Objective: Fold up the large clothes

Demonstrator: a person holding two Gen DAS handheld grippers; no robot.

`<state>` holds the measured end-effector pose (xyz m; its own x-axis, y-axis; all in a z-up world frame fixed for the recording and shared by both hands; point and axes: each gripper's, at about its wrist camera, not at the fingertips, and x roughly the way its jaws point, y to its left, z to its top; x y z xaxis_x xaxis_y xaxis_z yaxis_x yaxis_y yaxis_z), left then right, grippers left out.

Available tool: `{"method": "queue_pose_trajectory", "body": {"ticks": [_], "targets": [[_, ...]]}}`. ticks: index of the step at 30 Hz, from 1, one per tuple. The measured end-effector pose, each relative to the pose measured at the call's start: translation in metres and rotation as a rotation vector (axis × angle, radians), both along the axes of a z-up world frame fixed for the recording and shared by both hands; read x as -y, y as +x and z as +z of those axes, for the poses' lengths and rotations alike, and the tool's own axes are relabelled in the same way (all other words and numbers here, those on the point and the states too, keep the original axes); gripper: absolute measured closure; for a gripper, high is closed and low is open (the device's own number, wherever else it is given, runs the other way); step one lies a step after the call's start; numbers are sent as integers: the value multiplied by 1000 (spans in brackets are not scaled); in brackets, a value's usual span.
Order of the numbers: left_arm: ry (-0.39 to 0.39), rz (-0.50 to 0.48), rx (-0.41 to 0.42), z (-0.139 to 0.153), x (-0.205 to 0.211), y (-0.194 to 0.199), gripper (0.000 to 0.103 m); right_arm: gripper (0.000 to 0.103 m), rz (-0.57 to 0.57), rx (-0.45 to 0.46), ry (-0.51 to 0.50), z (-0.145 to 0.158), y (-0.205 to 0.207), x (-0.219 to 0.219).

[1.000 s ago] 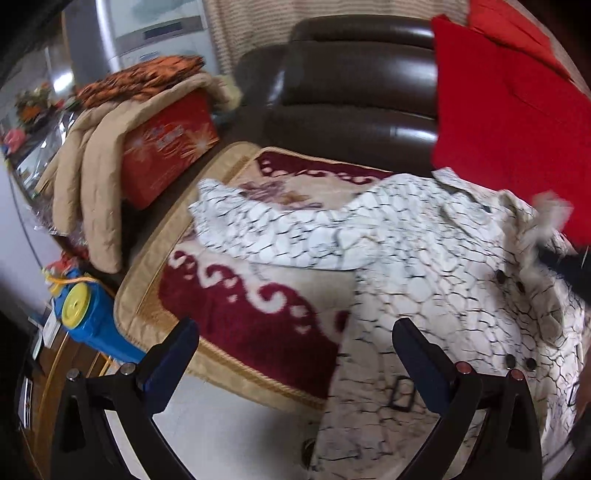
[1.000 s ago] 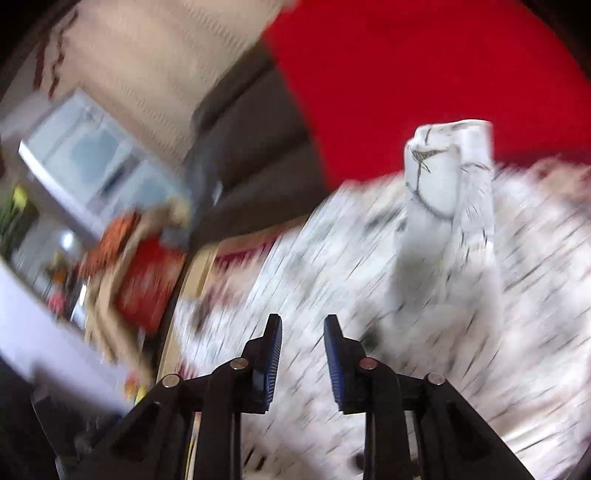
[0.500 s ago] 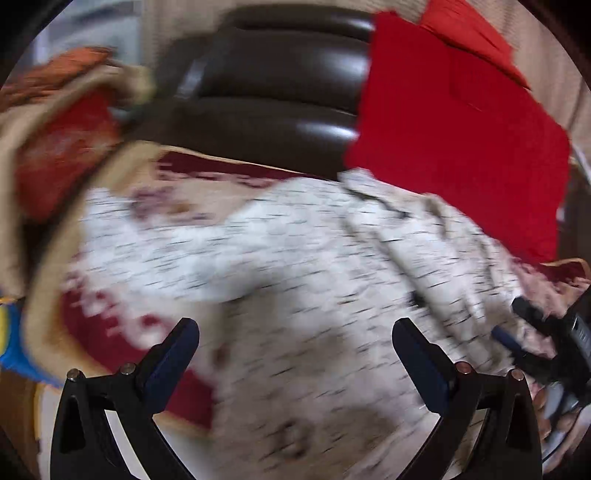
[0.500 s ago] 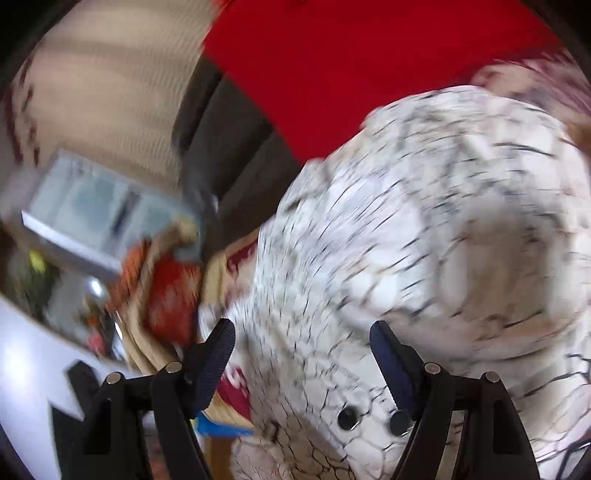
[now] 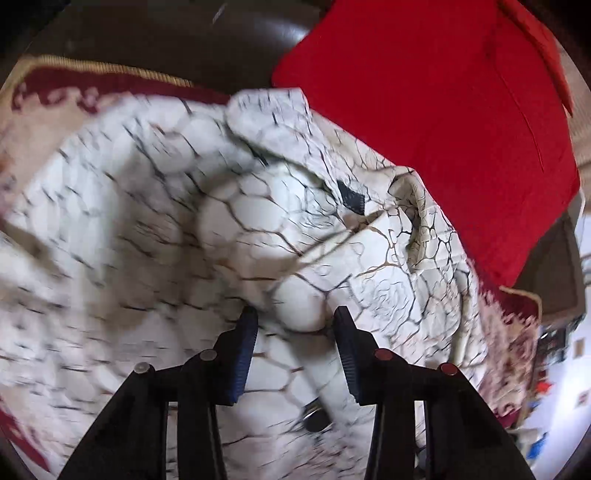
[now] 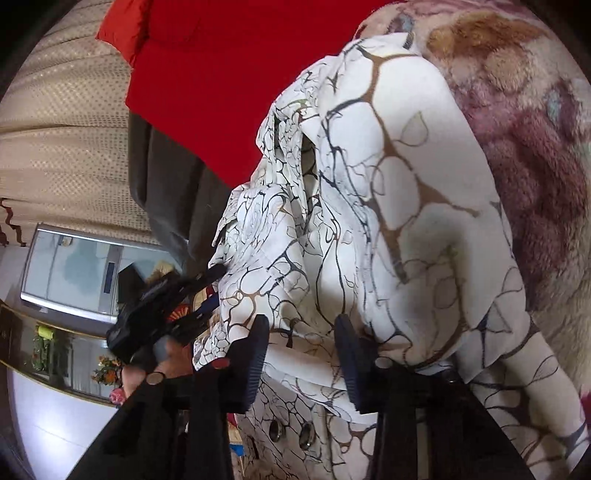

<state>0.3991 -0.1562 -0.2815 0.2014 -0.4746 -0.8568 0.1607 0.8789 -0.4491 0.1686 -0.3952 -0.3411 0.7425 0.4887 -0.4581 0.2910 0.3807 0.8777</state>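
Observation:
A large white coat with a black and gold crackle print lies bunched on a patterned blanket on a sofa. It also fills the right wrist view. My left gripper is half closed with a fold of the coat between its blue pads. My right gripper is half closed around a fold of the coat near its dark buttons. The left gripper also shows in the right wrist view, at the coat's left edge.
A red cushion leans on the dark leather sofa back behind the coat. The maroon and beige blanket covers the seat. A glass cabinet stands beyond the sofa's end.
Both grippers have moved in onto the coat. Their jaws have narrowed from wide open to half closed around folds of fabric. The left view swung right toward the red cushion.

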Motion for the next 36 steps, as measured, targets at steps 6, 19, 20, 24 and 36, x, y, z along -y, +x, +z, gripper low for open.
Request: {"method": "queue_pose_trajectory", "body": {"ticks": [6,19,20,24,36], "targets": [[-16,-61,75,8,18,-15,93,65,35,10,-64,-2,-9,2],[100,14,253,26,-72,-106,96,47,23,62,-128,37,-3,-8],[131,20,250,21,-82,-111,96,46,39,35,-124,33,0,-13],[162,41,225,20,-128,-126,87,46,111,-104,-260,19,15,-37],[79,612,221,45,-364,-109,16,36,145,-105,-311,34,23,-71]]}}
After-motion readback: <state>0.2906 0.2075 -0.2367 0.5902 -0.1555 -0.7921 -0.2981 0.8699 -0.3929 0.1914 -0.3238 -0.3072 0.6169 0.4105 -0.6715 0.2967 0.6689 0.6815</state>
